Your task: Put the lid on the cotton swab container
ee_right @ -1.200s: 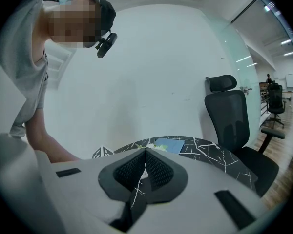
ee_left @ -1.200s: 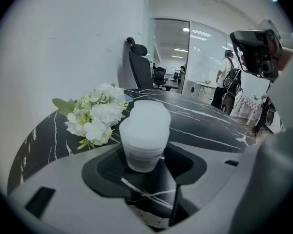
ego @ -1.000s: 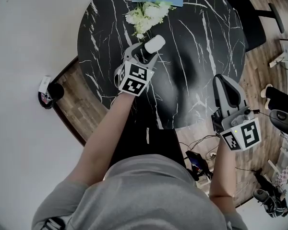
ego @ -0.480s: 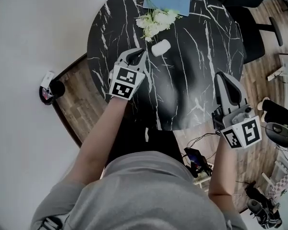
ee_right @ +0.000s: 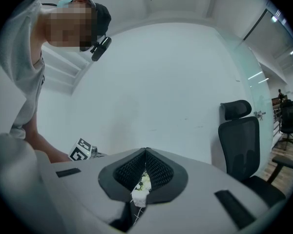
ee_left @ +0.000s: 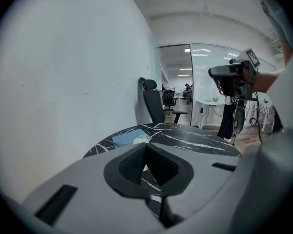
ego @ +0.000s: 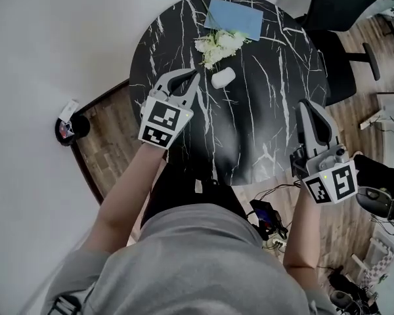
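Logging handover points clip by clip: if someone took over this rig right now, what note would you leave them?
Left claw: shut, empty, beside the container and apart from it.
Right claw: shut, empty, near the table's right edge.
Container: lying on its side on the table near the flowers; neither claw touches it.
Done: it looks like one closed white piece, so the lid seems on, though it is too small to be sure.
Left: check that the lid is seated.
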The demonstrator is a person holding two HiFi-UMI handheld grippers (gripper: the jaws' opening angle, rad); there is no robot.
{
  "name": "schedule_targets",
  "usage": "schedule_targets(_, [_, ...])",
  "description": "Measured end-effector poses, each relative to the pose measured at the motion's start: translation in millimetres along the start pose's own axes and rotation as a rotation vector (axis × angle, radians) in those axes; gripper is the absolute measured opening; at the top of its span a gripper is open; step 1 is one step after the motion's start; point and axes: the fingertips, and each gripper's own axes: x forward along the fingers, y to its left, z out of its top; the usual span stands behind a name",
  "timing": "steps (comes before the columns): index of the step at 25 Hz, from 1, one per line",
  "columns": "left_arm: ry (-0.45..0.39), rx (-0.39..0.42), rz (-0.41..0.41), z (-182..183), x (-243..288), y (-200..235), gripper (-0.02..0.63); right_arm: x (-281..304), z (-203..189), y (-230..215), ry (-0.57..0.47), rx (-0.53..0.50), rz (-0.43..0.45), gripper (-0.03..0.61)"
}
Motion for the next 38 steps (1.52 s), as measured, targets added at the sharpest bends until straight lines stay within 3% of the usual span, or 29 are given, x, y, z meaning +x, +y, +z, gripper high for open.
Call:
schedule_targets(16, [-0.201, -0.057, 0.107, 77.0, -90.2, 17.1, 0.006, -20.7, 50.1, 21.7, -0.081, -0.098, 0.0, 0.025])
schedule_targets(24, [-0.238, -0.066, 0.148, 84.1, -120.1, 19.4, 0.006, -33.6, 63.7, 31.8, -0.111, -0.141, -0.005, 0.025])
schedule_targets(38, [-0.229, -0.081, 0.204, 77.8, -135.5, 31.8, 0.006, -38.7, 69.9, 32.8, -0.133, -0.173, -0.02, 0.023])
